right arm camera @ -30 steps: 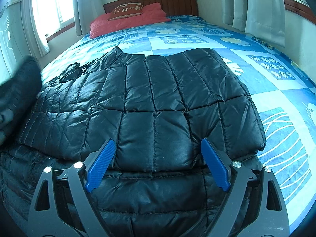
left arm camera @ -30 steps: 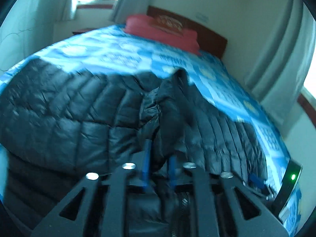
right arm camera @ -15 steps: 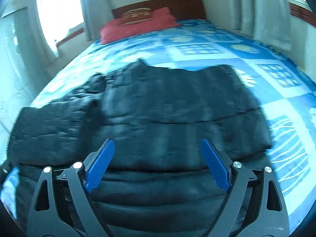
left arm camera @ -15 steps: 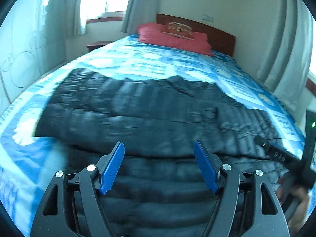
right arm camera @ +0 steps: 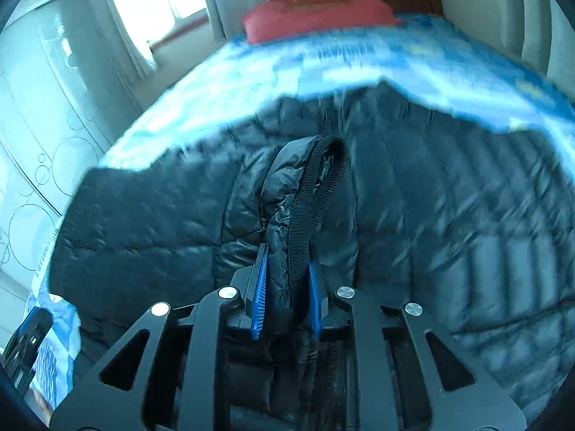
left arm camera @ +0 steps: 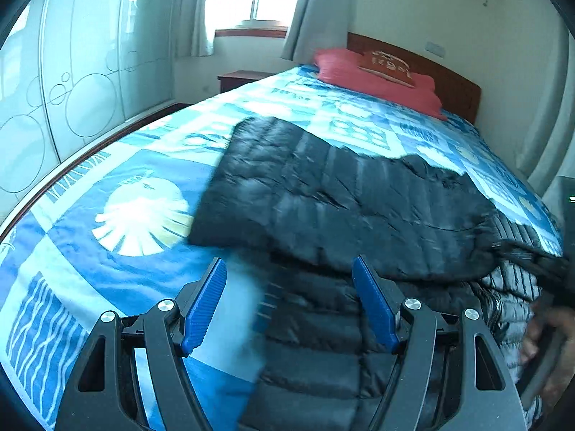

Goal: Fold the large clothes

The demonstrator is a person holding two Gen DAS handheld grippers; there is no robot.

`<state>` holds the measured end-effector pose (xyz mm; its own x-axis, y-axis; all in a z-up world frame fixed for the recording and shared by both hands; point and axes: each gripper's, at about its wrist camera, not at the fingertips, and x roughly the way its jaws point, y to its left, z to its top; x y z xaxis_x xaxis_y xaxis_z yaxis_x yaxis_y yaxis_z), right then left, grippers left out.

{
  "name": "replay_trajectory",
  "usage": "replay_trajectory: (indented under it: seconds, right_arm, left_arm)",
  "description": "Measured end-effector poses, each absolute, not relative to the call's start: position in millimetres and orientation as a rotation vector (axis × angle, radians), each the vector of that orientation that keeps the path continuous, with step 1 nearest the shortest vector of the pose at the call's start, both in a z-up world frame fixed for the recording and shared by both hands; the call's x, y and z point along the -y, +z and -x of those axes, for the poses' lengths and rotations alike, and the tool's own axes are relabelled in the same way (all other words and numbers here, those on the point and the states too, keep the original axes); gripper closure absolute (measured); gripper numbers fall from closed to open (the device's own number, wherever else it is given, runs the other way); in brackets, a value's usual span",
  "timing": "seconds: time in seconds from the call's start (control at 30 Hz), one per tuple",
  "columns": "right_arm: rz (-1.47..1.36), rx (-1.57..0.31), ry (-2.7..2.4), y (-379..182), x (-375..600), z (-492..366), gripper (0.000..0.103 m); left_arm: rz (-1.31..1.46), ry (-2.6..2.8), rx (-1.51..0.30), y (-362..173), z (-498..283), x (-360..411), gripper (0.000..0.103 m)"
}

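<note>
A black quilted puffer jacket (left arm camera: 345,208) lies across the blue patterned bed, one part folded over the rest. My left gripper (left arm camera: 291,294) is open and empty, just above the jacket's near left edge. My right gripper (right arm camera: 285,287) is shut on a bunched edge of the jacket (right arm camera: 305,194) with a ribbed black trim, which stands up between the blue pads. The rest of the jacket spreads behind it in the right wrist view (right arm camera: 449,197).
The blue patterned bedspread (left arm camera: 136,208) covers the bed. Red pillows (left arm camera: 377,79) lie by the wooden headboard. A wardrobe (left arm camera: 54,82) stands to the left, a nightstand (left arm camera: 240,78) by the window. The other gripper and hand (left arm camera: 550,327) show at the right edge.
My left gripper let go of the jacket a second ago and has swung left, staying open. My right gripper, open half a second ago, has closed on a jacket edge.
</note>
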<state>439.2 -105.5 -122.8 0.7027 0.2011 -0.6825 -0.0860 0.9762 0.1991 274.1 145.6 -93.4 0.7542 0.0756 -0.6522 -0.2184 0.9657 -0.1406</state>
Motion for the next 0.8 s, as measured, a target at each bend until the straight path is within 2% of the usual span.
replay_trajectory:
  seconds: [0.23, 0.37, 0.53, 0.63, 0.7, 0.8]
  right_arm:
    - [-0.114, -0.676, -0.019, -86, 197, -423, 0.084]
    - [-0.163, -0.737, -0.109, -102, 259, -426, 0.084]
    - [-0.167, -0.843, -0.161, -141, 291, -436, 0.083]
    - [-0.174, -0.861, -0.164, -151, 297, -434, 0.074]
    - [-0.167, -0.804, -0.201, -144, 296, -427, 0.06]
    - [-0.176, -0.734, -0.16, -133, 285, -417, 0.058]
  left_arm:
    - [0.255, 0.169, -0.672, -82, -281, -159, 0.031]
    - [0.236, 0.16, -0.671, -82, -294, -151, 0.031]
    - [0.18, 0.148, -0.698, -92, -320, -137, 0.031]
    - [0.155, 0.136, -0.721, -97, -340, -130, 0.031]
    - [0.137, 0.133, -0.723, -99, -350, -126, 0.031]
    - [0.109, 0.15, -0.73, -104, -367, -122, 0.031]
